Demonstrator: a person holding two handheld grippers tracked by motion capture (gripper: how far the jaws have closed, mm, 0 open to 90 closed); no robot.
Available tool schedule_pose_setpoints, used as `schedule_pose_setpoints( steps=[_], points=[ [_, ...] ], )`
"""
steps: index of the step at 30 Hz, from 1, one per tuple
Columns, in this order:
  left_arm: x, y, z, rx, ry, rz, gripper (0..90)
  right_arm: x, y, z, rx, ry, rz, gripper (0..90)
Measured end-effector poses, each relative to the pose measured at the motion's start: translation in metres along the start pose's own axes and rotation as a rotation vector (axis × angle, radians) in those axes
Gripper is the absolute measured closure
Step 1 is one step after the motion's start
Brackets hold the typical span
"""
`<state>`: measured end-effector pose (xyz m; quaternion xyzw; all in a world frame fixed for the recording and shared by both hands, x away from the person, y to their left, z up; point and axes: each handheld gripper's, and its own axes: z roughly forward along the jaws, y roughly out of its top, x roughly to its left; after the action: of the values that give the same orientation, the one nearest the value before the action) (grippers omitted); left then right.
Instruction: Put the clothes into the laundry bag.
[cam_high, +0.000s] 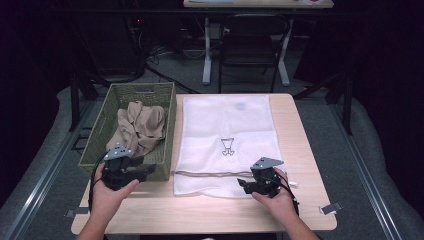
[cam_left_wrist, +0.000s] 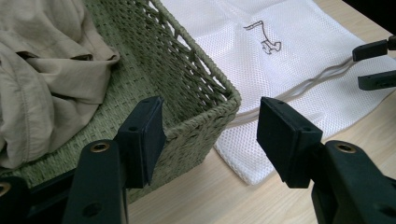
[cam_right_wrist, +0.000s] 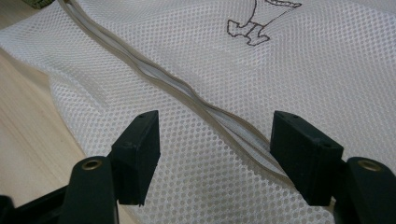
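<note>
Mesh bag (cam_right_wrist: 261, 70) under the right tool (cam_right_wrist: 215, 158), both tools' jaws apart, empty.

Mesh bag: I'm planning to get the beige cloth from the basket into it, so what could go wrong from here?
1. The mesh bag lies flat with its zipper unopened; the open right gripper may pinch both thin layers together.
2. The left gripper is open at the basket's near corner and could snag the woven rim or drag the basket.
3. The crumpled beige cloth may trail and catch on the rim.
</note>
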<state>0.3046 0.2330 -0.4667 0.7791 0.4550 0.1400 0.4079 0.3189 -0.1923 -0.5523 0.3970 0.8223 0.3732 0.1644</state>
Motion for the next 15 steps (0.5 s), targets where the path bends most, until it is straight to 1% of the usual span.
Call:
schedule_pose_setpoints(
  steps=[7, 9, 15],
  points=[
    [0.0058, 0.0000, -0.0045, -0.009, 0.012, -0.013, 41.2, -0.0002, 0.0000, -0.0001, -0.001, -0.001, 0.001, 33.1],
    [0.0074, -0.0001, -0.0060, -0.019, 0.016, -0.024, 41.2, -0.0002, 0.0000, 0.0000, 0.000, -0.001, 0.001, 33.0],
    [0.0102, 0.0002, -0.0087, -0.019, 0.022, -0.022, 41.2, -0.0001, 0.0000, 0.0000, 0.000, -0.001, 0.001, 33.1]
  ],
)
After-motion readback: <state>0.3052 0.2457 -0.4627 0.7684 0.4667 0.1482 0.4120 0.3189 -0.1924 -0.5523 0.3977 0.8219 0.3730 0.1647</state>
